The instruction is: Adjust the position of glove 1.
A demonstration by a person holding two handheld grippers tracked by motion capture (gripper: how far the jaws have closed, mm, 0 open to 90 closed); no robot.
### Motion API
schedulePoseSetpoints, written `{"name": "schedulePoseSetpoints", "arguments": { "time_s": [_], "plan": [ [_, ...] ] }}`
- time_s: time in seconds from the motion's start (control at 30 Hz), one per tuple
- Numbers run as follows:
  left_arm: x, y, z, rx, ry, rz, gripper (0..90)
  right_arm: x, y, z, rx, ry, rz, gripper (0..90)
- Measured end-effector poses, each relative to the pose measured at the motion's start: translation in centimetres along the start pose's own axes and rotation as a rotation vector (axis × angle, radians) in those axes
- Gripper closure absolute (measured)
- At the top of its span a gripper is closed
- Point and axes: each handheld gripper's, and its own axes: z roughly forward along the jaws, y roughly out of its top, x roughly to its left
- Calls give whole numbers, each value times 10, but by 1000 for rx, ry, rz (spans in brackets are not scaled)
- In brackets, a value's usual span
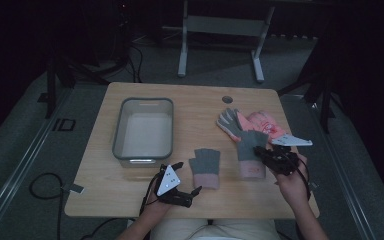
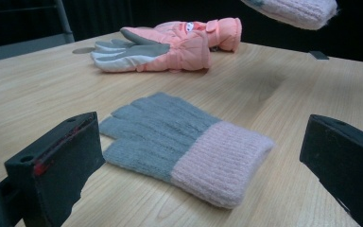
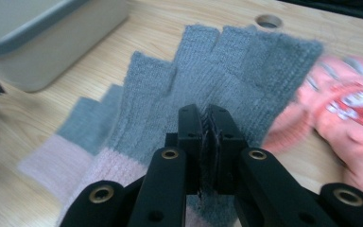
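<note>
A grey knit fingerless glove with a pink cuff [image 1: 206, 167] lies flat in the middle of the table. Its twin [image 1: 250, 150] hangs above the table, and my right gripper [image 1: 269, 154] is shut on it. In the right gripper view the jaws [image 3: 212, 142] are pinched together on the grey knit of this glove [image 3: 227, 75], near the cuff. My left gripper [image 1: 187, 177] rests open at the front edge. Its jaws [image 2: 198, 156] stand wide apart on either side of the lying glove [image 2: 184, 146] without touching it. The held glove's cuff [image 2: 298, 9] hangs at that view's top right.
A grey plastic bin [image 1: 144, 129] stands at the left of the table, also seen as the bin [image 3: 38, 42] in the right gripper view. A pair of pink ski gloves [image 1: 260, 125] lies at the back right. A round hole [image 1: 227, 99] sits near the far edge.
</note>
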Motion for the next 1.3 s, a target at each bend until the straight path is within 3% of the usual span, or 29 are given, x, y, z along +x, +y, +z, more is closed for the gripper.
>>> {"name": "schedulePoseSetpoints", "arguments": {
  "time_s": [0.27,0.47,0.63,0.77,0.9,1.23,1.3],
  "plan": [
    [-1,0,0,8,0,14,0,34,18,28,3,56,-19,848],
    [-2,0,0,6,2,17,0,57,17,56,48,124,1,848],
    [-2,0,0,6,-4,18,0,73,13,77,82,131,1,848],
    [-2,0,0,9,-3,19,0,79,8,90,110,141,25,848],
    [-2,0,0,12,-3,18,0,85,-1,103,134,140,82,847],
    [-1,1,1,20,-7,14,0,88,-10,117,169,129,77,845],
    [0,1,1,20,-11,7,0,88,-12,121,181,145,92,845]
  ]
}}
